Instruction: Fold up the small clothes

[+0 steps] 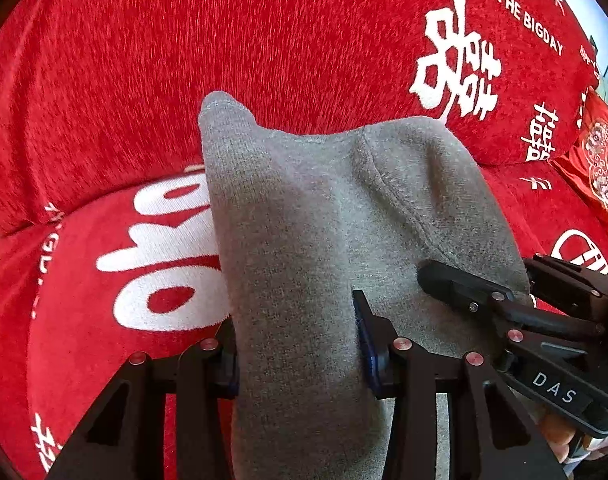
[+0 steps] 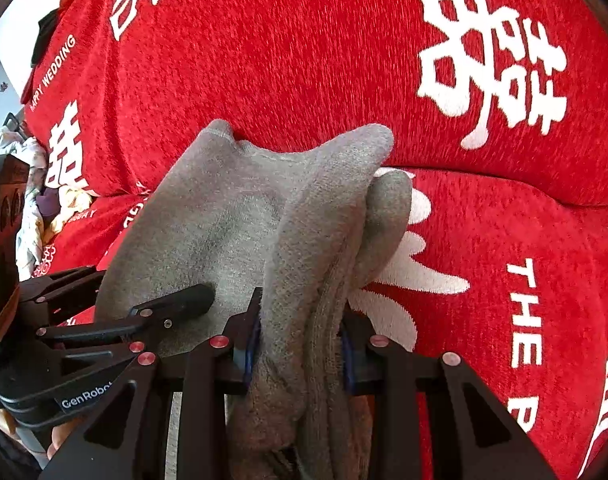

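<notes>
A red sofa (image 1: 263,40) with a plush cover fills both views, its back cushion and seat printed with large white Chinese characters and the words "THE BIGDAY" and "HAPPY WEDDING". A gray sock (image 1: 295,240) is held up in front of it, stretched between both tongs. The left tongs (image 1: 297,344) are clamped on one end of the sock, the fabric bunched thick between the blue pads and rising forward to two soft peaks. The right tongs (image 2: 299,344) are clamped on the other end — here the cloth is doubled into several layers, a rounded fold (image 2: 384,216) hanging just beside the main sheet. Each view shows the other tongs reaching in from the side, touching the sock. At the far left of the right view lies a heap of pale floral cloth (image 2: 31,200).
</notes>
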`<action>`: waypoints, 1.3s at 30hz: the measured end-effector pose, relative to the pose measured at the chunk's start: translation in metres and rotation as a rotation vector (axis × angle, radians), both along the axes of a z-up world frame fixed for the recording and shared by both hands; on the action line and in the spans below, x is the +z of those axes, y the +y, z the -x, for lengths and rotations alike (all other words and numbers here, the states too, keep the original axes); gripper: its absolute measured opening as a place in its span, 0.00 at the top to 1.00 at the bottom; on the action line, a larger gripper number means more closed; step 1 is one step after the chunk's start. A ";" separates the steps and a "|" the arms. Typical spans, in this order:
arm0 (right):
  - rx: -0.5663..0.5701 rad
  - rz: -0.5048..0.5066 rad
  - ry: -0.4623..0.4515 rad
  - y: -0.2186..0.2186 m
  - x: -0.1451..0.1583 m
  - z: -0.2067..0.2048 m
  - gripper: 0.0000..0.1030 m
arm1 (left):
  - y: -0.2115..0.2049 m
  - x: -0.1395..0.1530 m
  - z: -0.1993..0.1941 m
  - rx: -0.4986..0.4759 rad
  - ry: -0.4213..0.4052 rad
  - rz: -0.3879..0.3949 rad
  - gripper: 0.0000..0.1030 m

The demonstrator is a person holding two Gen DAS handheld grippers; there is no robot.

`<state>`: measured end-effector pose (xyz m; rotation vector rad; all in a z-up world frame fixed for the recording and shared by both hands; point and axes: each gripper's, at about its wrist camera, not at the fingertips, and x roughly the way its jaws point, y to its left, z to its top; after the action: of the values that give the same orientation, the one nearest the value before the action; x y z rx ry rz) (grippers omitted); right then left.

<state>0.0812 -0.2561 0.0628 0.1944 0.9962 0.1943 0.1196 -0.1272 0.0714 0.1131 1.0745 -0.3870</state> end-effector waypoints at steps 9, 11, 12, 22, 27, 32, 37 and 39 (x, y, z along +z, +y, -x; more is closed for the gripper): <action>-0.007 0.019 -0.030 0.006 0.020 0.017 0.67 | 0.003 0.018 0.018 0.007 -0.039 -0.007 0.56; -0.009 0.023 -0.037 0.009 0.025 0.022 0.67 | 0.005 0.022 0.023 0.009 -0.048 -0.006 0.56; -0.008 0.027 -0.041 0.010 0.027 0.025 0.67 | 0.007 0.024 0.026 0.010 -0.052 -0.004 0.56; -0.009 0.050 -0.068 0.026 0.049 0.054 0.67 | 0.015 0.042 0.057 0.010 -0.087 -0.002 0.56; -0.007 0.064 -0.068 0.033 0.055 0.070 0.67 | 0.022 0.047 0.075 0.007 -0.091 -0.001 0.56; -0.012 0.056 -0.066 0.037 0.054 0.087 0.67 | 0.027 0.047 0.092 0.000 -0.094 -0.011 0.56; -0.011 0.060 -0.065 0.041 0.053 0.102 0.67 | 0.029 0.048 0.107 -0.009 -0.103 -0.025 0.56; -0.010 0.063 -0.064 0.043 0.053 0.108 0.67 | 0.030 0.047 0.113 -0.010 -0.103 -0.026 0.56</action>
<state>-0.0270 -0.2132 0.1163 0.1346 0.9364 0.1586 0.0066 -0.0971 0.1186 0.1595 0.9780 -0.3723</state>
